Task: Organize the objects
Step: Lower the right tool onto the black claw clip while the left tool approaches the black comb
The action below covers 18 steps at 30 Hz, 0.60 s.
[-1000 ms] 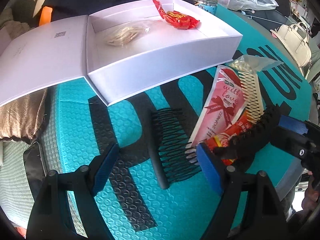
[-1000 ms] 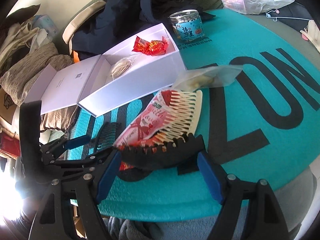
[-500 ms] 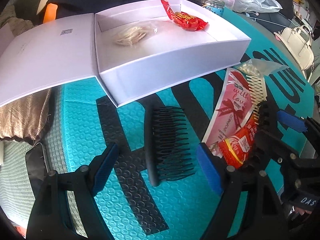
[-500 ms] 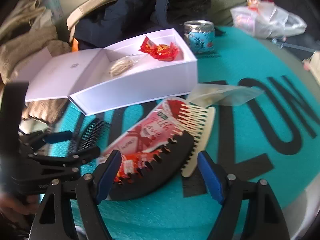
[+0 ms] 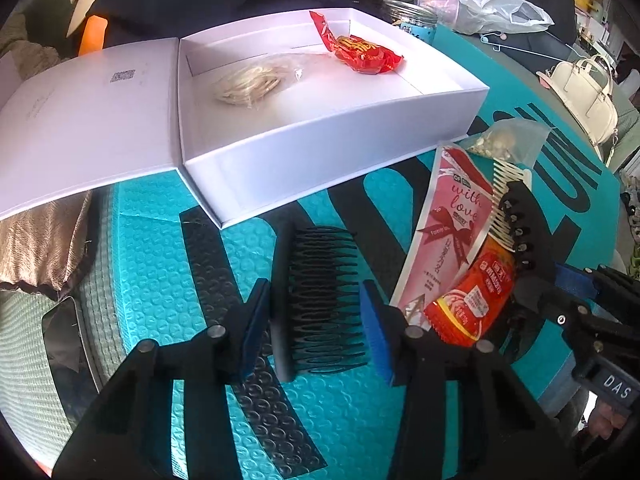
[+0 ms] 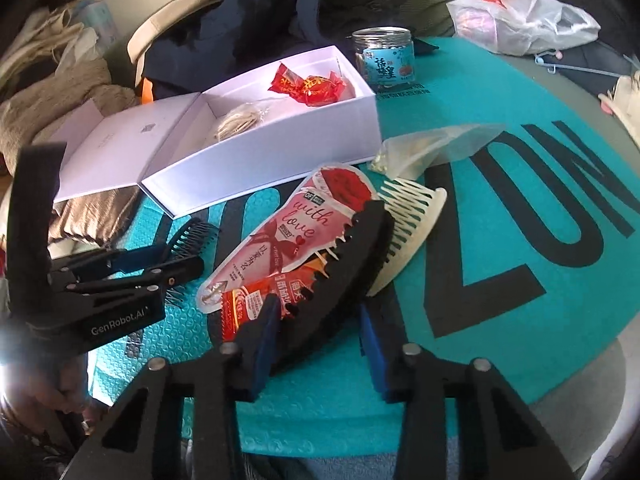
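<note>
A black side comb [image 5: 320, 288] lies on the teal mat [image 5: 160, 264]. My left gripper [image 5: 316, 328] is closing on it, its blue pads touching the spine and the teeth tips. To its right a long black toothed hair clip [image 6: 344, 264] rests over a pink sachet [image 6: 288, 232], a red-orange packet [image 6: 256, 300] and a cream comb [image 6: 408, 232]. My right gripper [image 6: 318, 336] is closing across that clip, pads against both sides. The open white box [image 5: 320, 152] behind holds a red wrapped sweet [image 5: 364, 50] and a clear bag of pale strands [image 5: 248, 86].
A clear bag of small pale bits [image 6: 432, 148] lies by the box corner. A blue-labelled jar [image 6: 386, 58], a plastic bag [image 6: 524, 16] and dark clothing [image 6: 280, 8] sit at the back. A white handbag [image 5: 584, 88] is far right, a phone [image 5: 68, 340] at the mat's left edge.
Both grippers went from wide open to closed in: the left one on the black comb, the right one on the black hair clip. The clip now lies lower over the packets.
</note>
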Available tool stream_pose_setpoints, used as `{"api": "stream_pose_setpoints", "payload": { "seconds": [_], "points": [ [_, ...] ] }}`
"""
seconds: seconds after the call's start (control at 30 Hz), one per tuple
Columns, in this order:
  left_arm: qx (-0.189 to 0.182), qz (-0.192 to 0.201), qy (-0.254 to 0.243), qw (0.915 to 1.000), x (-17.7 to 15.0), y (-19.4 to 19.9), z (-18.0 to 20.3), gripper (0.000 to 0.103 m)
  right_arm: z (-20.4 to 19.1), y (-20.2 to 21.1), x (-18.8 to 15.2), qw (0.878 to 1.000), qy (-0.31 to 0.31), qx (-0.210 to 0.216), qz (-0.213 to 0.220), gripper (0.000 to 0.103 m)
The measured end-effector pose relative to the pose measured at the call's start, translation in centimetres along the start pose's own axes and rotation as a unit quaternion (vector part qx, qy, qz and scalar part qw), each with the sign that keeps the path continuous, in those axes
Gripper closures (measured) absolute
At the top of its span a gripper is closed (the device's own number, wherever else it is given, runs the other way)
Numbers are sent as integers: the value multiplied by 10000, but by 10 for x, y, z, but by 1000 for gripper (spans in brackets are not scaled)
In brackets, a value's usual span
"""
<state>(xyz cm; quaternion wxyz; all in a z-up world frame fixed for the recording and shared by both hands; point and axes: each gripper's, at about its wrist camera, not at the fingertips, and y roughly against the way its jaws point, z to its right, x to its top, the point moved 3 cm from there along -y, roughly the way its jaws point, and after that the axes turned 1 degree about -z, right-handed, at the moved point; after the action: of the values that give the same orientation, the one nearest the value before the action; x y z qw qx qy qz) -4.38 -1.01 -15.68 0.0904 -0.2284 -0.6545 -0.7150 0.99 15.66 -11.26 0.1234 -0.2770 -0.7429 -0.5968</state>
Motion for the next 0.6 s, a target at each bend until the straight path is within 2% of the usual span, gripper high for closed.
{"api": "stream_pose_setpoints", "payload": {
  "seconds": [0.17, 0.3, 0.47, 0.6],
  "points": [
    [-50, -93, -6, 9999, -8, 5, 2, 60, 6, 12, -1, 9999, 38, -110, 54, 69],
    [29, -84, 16, 10000, -12, 7, 3, 60, 10, 19, -2, 9989, 159, -396, 169, 68],
    [116, -49, -4, 9999, -11, 5, 3, 60, 17, 10, -2, 9989, -63, -461, 105, 62],
    [123, -11, 17, 9999, -9, 3, 2, 59, 19, 10, -3, 9986, -78, -464, 261, 62]
  ]
}}
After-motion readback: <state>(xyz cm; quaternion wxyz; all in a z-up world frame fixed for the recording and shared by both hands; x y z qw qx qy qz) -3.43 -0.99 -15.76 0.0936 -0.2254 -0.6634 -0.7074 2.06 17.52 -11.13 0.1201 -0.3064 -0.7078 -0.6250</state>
